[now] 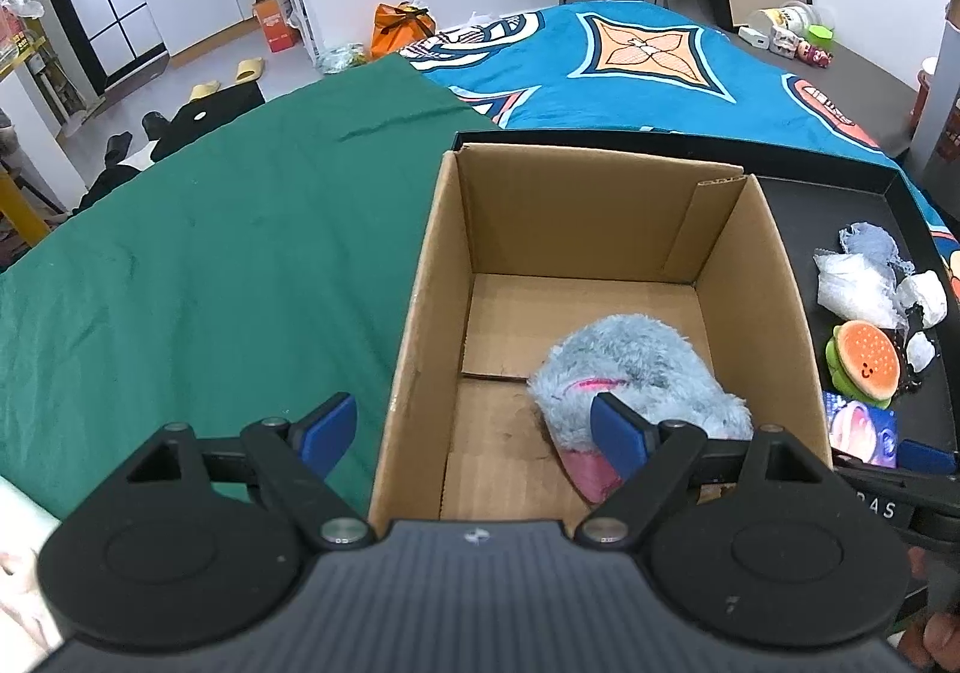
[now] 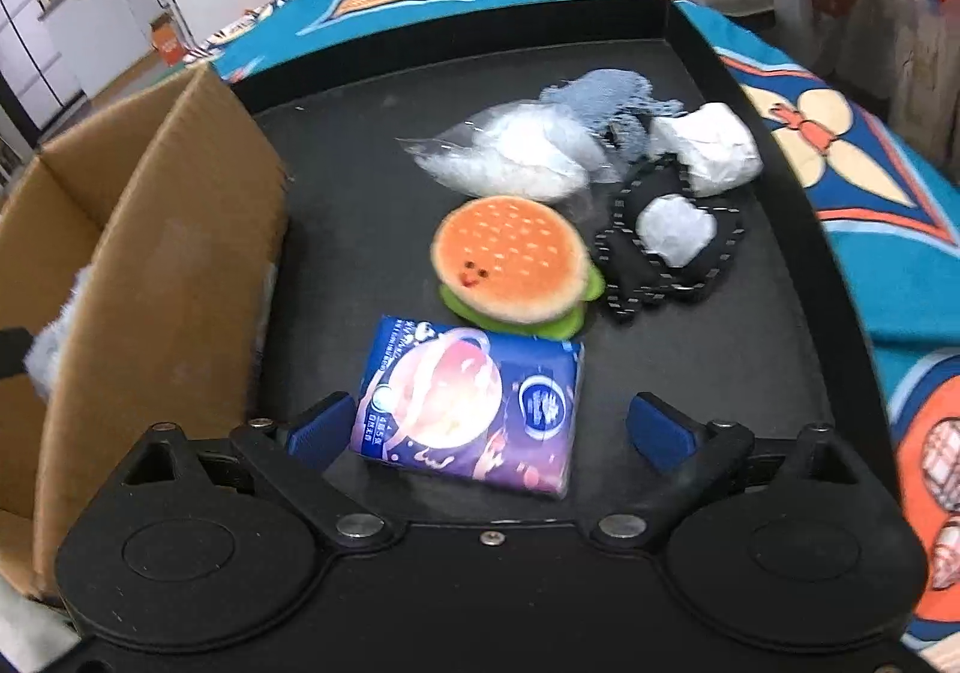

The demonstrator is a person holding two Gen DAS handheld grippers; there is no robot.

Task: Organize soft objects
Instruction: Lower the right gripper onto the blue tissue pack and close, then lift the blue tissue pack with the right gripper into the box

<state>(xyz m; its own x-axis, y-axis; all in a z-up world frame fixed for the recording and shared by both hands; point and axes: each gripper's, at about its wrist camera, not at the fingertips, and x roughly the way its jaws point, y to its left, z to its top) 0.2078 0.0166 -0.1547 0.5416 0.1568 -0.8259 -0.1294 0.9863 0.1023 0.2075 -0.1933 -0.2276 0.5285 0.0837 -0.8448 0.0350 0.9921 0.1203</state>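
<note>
1. Left wrist view: left gripper [image 1: 474,436] has its jaws wide apart with nothing gripped; the left jaw is over the green cloth [image 1: 210,253], the right jaw over the inside of the cardboard box [image 1: 420,265].
2. One cardboard box, open on top, straddled by those jaws at its near-left wall.
3. One grey plush toy [image 1: 642,373] lies in the box, just ahead of and partly behind the right jaw; its long axis runs from near-left to far-right, with the pink end toward the gripper.
4. Right wrist view: right gripper [image 2: 489,430] also has jaws wide apart, not pressing anything.
5. One tissue pack [image 2: 474,403] lies flat between the right gripper's jaws, closer to the left jaw with a gap at the right jaw; its long axis runs roughly across the jaws.
6. One burger plush [image 2: 516,265] is just ahead of the pack, touching its far edge, face up.
7. Further ahead and right: one clear bag of white stuffing [image 2: 510,156], one grey-blue rag [image 2: 606,96], two white wads [image 2: 708,147], one black stitched piece [image 2: 624,265].
8. One black tray [image 2: 780,181] holds all of these; the box sits left of the right gripper.
</note>
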